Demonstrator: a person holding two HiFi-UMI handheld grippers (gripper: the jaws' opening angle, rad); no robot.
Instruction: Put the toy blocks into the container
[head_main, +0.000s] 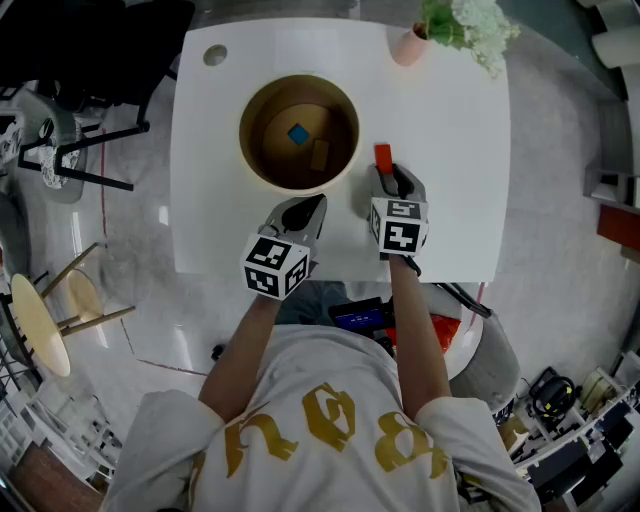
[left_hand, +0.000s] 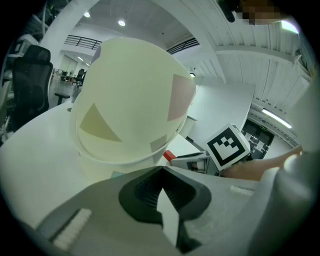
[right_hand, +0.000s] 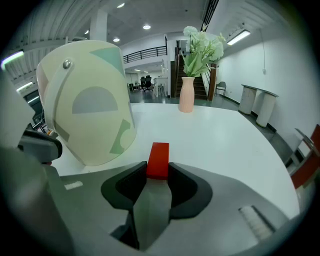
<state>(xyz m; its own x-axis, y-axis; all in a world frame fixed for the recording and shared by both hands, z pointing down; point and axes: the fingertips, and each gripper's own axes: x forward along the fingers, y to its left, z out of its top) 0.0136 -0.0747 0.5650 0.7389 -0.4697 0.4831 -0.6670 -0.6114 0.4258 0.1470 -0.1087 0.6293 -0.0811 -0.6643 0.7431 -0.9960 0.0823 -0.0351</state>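
White tabletop (head_main: 450, 220) carries the round container (head_main: 247, 140), with a blue block (head_main: 298, 134) and a tan block (head_main: 319, 153) inside; your right gripper (right_hand: 158, 174) pinches the red block (right_hand: 159, 155) just beside its wall; lift straight up, clear the rim, and release over the middle; your left gripper (left_hand: 162, 171) sits pressed together, empty, near the container; keep it clear.

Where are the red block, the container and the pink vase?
red block (right_hand: 159, 156), right gripper view, its top face.
container (right_hand: 90, 75), right gripper view, its outer wall.
pink vase (right_hand: 186, 97), right gripper view, its body.
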